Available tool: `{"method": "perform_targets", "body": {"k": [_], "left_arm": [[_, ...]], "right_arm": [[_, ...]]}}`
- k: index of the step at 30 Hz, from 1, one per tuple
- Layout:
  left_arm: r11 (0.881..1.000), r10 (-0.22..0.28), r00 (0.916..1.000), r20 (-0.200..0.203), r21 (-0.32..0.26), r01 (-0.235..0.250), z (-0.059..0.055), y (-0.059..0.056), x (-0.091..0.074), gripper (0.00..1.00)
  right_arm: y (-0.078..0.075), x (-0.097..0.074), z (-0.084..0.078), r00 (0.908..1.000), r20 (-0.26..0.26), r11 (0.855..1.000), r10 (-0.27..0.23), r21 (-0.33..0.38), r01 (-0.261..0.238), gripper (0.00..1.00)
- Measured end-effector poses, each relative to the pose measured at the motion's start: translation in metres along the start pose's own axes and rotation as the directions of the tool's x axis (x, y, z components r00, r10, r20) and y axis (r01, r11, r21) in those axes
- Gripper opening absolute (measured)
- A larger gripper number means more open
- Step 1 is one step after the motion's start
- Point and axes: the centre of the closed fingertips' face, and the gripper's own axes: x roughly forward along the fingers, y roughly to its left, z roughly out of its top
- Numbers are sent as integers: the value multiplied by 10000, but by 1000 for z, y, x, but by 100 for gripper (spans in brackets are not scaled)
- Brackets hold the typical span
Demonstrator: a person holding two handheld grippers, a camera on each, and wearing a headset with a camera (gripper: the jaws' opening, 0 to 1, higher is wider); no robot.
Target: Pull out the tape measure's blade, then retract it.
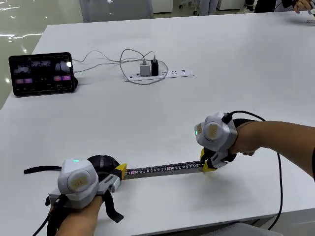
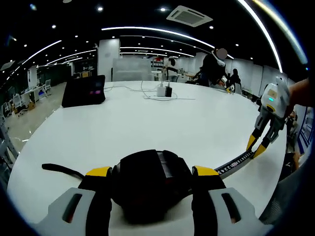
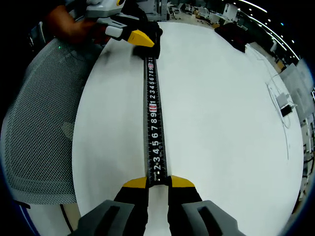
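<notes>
White table (image 1: 221,44); glossy floor (image 1: 19,19); ceiling strip lights (image 2: 147,29); possibly open office.

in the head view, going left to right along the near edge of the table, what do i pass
black strap → tape measure case, clamped in the left gripper → blade, pulled out across the table → right gripper pinching the blade's end

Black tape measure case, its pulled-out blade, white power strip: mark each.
Black tape measure case (image 2: 150,182), left gripper view, top face.
Pulled-out blade (image 3: 154,123), right gripper view, mid-length numerals.
White power strip (image 1: 171,73), head view, bare middle.
</notes>
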Motion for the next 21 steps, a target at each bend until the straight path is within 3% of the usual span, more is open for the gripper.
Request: {"method": "perform_targets", "body": {"k": [1, 3, 6, 10, 12, 14, 21], "left_arm": [[10000, 49, 10000, 19, -20, -49, 0, 1, 0, 61], [9999, 70, 10000, -3, 74, -70, -1, 0, 1, 61], [9995, 96, 9999, -104, 309, -92, -1, -1, 1, 61], [9983, 169, 9996, -207, 555, -157, -2, 1, 1, 60], [9985, 156, 9998, -156, 521, -147, -2, 1, 1, 59], [9987, 151, 9997, -173, 497, -142, -2, 1, 1, 59], [9989, 132, 9997, -200, 450, -123, -3, 1, 1, 60]], "right_arm": [[0, 0, 0, 10000, -76, 10000, -10, 60, 10, 11], [1, 0, 0, 9998, -186, 9985, 44, -543, -54, 11], [0, 0, 0, 10000, -58, 10000, 46, -27, -46, 10], [1, 0, 0, 9999, 136, 9999, 14, -151, -12, 10], [2, 0, 2, 9996, 273, 9884, -108, -1510, 149, 9], [3, 0, 0, 9988, 480, 9997, -123, -220, 133, 9], [1, 1, 3, 9986, 492, 9996, -170, 248, 158, 9]]}}
